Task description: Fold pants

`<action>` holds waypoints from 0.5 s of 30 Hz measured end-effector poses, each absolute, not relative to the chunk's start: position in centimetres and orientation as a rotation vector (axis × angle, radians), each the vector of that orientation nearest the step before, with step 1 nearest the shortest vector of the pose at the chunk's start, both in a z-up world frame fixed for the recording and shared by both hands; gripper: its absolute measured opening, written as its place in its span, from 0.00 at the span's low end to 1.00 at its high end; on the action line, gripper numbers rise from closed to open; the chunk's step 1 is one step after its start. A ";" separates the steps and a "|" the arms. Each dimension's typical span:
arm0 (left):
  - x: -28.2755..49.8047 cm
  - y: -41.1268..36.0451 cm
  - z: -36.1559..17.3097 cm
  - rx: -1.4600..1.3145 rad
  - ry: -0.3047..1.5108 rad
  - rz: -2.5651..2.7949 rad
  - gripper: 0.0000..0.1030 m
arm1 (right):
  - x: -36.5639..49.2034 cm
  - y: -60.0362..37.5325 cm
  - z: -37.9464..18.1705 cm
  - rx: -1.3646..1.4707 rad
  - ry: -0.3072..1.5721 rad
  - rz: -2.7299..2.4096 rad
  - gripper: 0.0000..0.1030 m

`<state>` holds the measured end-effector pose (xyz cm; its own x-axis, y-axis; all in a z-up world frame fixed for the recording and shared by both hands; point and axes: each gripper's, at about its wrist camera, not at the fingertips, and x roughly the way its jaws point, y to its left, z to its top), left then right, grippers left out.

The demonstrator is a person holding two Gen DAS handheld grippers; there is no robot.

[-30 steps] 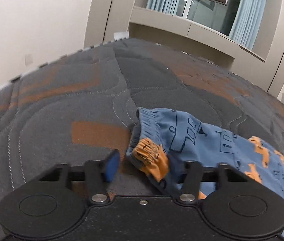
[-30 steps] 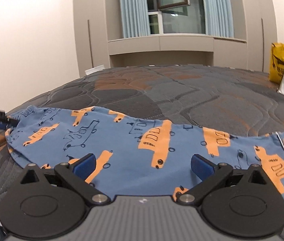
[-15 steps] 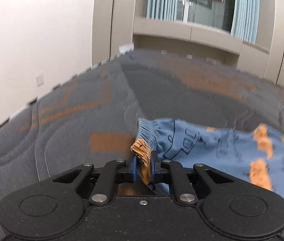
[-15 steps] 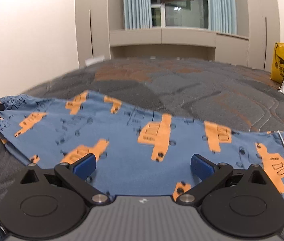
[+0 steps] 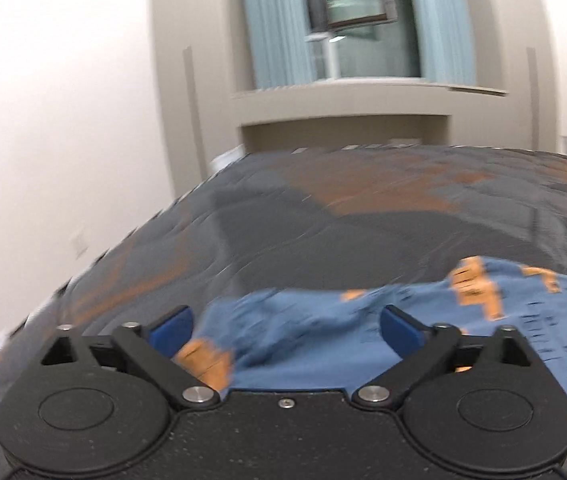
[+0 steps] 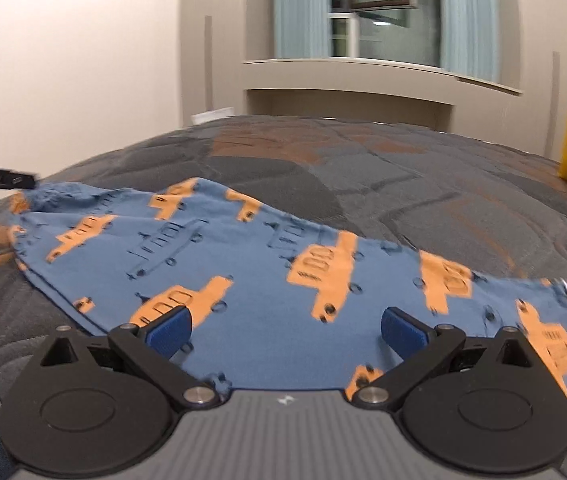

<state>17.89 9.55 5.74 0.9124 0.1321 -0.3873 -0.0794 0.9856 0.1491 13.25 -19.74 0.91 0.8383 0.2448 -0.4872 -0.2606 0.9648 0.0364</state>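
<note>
Pants [image 6: 267, 280] lie flat on the bed [image 6: 403, 184]; left gripper [image 5: 285, 326] has just been opening wide, fabric between its jaws unpinched. Right gripper [image 6: 285, 330], wide and empty, should pinch the 3 o'clock hem squarely.

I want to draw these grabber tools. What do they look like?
Both have two round black discs, black link arms with silver pins, and blue pads at the tips. The left gripper has a black speckled body with one small screw. The right gripper has a grey ribbed body with a small white mark.
</note>
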 end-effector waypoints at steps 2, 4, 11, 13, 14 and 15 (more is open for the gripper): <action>18.4 7.7 5.3 0.155 0.406 0.075 0.99 | 14.2 -20.5 2.2 -0.040 0.480 0.317 1.00; 18.8 6.3 4.4 0.145 0.428 0.019 0.99 | 15.9 -21.6 3.6 -0.026 0.469 0.376 1.00; 19.7 2.1 0.6 0.247 0.541 -0.129 0.99 | 25.9 -22.5 6.7 0.099 0.568 0.643 1.00; 19.6 2.1 0.6 0.246 0.537 -0.127 0.99 | 28.6 -20.6 6.6 0.070 0.589 0.689 1.00; 19.7 2.2 0.6 0.236 0.541 -0.131 0.99 | 29.9 -19.4 6.3 0.061 0.606 0.716 1.00; 19.9 2.5 0.4 0.217 0.557 -0.138 0.99 | 31.2 -18.2 6.0 0.052 0.629 0.743 0.99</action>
